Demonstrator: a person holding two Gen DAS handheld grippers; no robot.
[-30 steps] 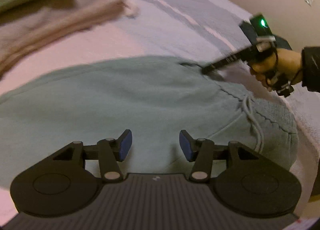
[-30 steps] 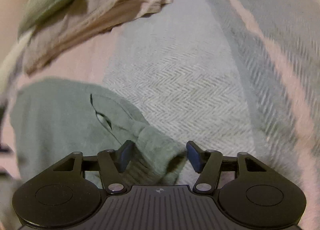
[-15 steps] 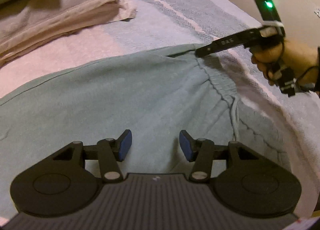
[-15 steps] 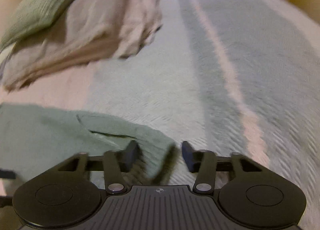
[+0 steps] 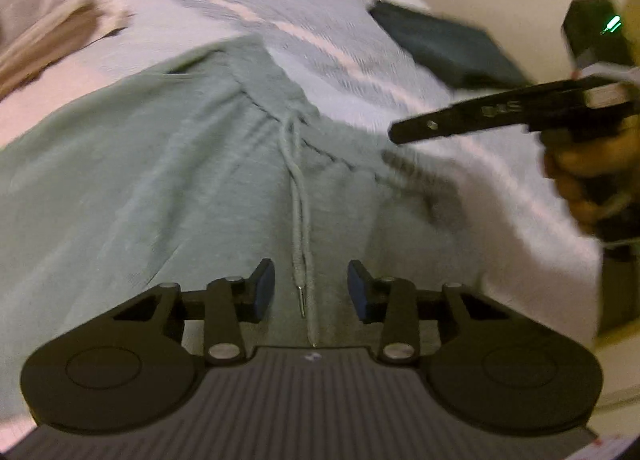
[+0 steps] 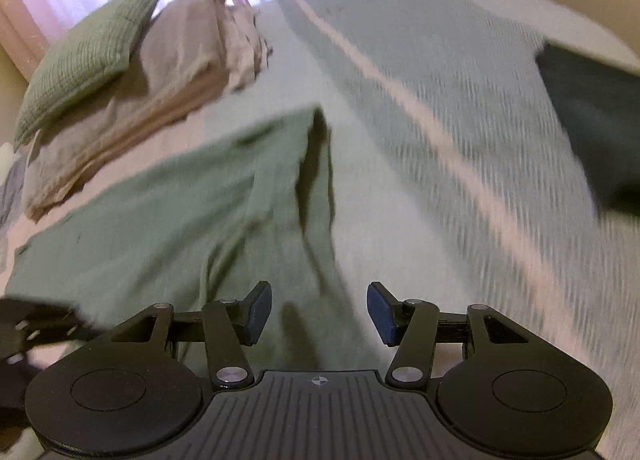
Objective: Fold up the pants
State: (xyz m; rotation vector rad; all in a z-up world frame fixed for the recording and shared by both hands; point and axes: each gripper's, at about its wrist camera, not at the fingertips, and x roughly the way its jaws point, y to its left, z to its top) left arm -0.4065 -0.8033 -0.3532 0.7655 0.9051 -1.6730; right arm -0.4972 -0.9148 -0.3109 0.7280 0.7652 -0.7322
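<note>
Pants lie flat on the bed, left tongs and right tongs both spread, empty

Soft matt fleece pants, rough herringbone-woven bedspread, metal-tipped drawstring.

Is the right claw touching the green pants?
Apart. The left wrist view shows the right claw lifted clear of the green pants, pale bedspread visible between them.
</note>
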